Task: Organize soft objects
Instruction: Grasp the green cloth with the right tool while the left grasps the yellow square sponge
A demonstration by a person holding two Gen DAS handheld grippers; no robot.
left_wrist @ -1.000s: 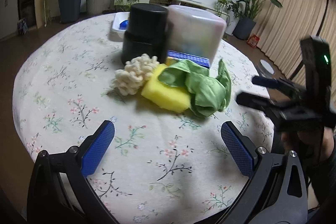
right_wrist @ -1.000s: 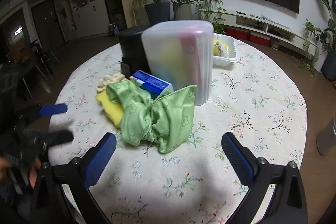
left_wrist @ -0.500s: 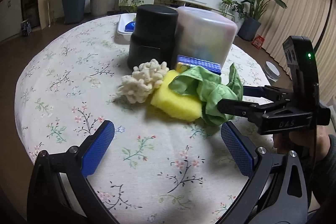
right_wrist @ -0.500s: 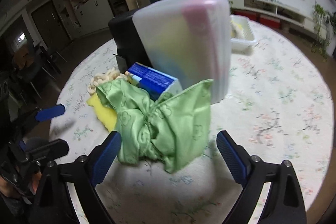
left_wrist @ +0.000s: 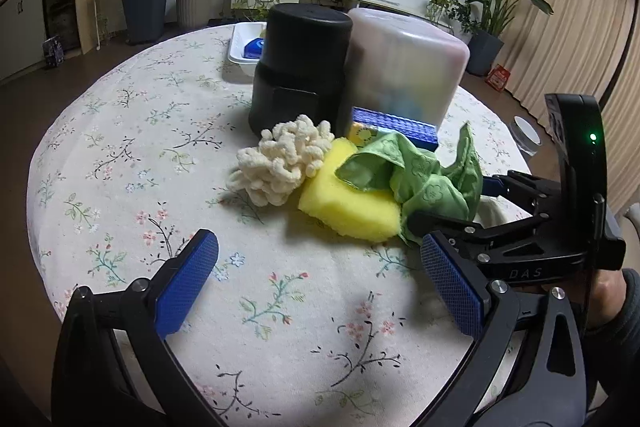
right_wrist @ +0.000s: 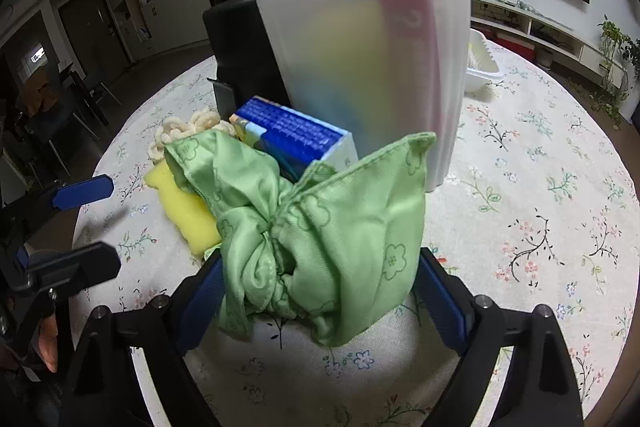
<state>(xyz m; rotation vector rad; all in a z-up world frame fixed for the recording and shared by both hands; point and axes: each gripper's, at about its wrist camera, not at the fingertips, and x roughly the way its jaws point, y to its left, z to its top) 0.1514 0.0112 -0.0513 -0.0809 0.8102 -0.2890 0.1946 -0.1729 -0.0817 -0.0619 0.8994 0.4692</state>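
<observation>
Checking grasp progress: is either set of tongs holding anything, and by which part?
Nothing is held yet. The right tongs are closing around the bunched lower end of the green cloth; the left tongs are open over bare tablecloth.

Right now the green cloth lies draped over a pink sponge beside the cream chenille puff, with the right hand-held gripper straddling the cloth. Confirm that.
Not quite: the sponge is yellow, not pink, as the left wrist view shows. The green cloth does drape over it beside the cream chenille puff, and the right hand-held gripper, jaws closing, straddles the cloth.
</observation>
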